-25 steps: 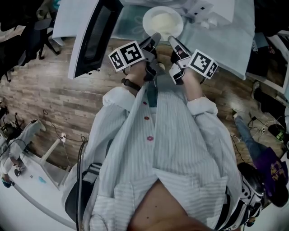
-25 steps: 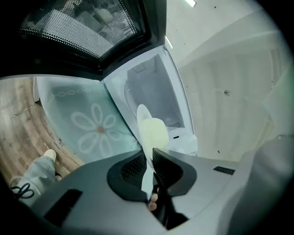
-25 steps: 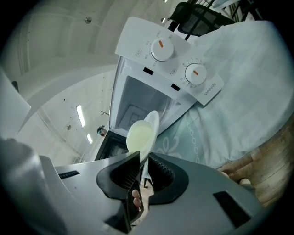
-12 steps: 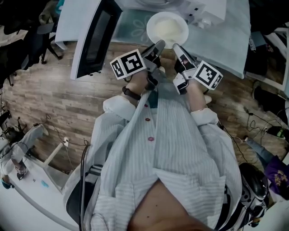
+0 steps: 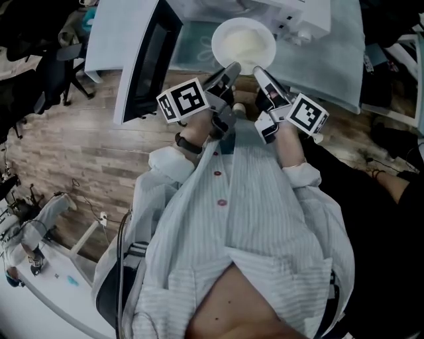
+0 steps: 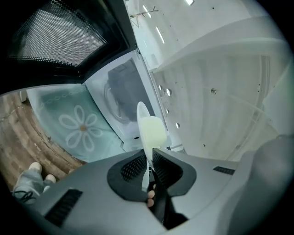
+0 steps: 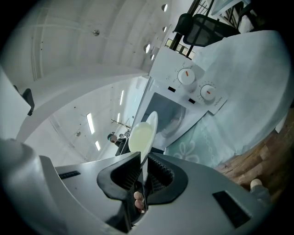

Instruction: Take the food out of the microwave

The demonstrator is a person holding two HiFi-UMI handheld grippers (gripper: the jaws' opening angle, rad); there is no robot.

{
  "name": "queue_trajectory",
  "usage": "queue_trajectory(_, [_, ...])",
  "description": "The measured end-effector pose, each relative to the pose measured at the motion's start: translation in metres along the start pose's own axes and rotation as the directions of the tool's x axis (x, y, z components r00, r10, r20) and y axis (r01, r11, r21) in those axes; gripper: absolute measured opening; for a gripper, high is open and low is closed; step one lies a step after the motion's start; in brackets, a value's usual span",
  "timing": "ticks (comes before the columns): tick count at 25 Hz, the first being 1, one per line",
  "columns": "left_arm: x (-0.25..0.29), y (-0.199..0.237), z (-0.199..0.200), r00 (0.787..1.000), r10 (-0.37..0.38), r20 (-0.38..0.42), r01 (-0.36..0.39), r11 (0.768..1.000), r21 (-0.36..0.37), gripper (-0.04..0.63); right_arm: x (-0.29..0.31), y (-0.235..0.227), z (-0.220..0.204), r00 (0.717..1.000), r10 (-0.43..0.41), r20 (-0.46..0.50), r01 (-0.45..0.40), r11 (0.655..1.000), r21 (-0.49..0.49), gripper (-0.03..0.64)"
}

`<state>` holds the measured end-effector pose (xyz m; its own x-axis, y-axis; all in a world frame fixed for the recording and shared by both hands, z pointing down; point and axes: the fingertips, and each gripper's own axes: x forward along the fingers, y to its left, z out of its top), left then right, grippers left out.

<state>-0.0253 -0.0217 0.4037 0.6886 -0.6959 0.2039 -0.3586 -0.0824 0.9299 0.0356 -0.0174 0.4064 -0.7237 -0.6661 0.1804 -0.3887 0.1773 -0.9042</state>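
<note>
Seemingly clear of the microwave, the plate sits top centre. The left gripper has its jaws clamped on the rim, and the right gripper has its jaws closing on it. Next: set it level on the table.

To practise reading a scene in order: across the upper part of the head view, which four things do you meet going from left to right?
Open microwave door → left marker cube → plate of food → right marker cube.

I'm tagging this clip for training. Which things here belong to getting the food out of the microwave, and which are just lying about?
In the job: plate of food, microwave, open door.
Lying about: flowered tablecloth, black chair, floor cable.
</note>
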Motion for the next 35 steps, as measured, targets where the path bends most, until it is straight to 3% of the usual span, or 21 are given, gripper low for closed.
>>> queue_trajectory(4, [-0.007,-0.004,0.002,1.0,-0.014,-0.003,0.014,1.0,-0.012,0.046,0.001,0.011,-0.001,0.999,0.032,-0.003,-0.032,0.999,-0.019,0.064])
queue_trajectory(20, [-0.006,-0.025,0.007,0.999,-0.053,0.011,0.053,0.999,0.001,0.044,-0.007,0.019,0.01,0.996,0.085,0.03,-0.088,0.992,0.096,0.051])
queue_trajectory(35, [-0.003,-0.035,0.016,0.997,-0.067,0.043,0.066,0.998,0.015,0.043,-0.003,0.028,0.021,0.991,0.129,0.021,-0.13,0.988,0.081,0.049])
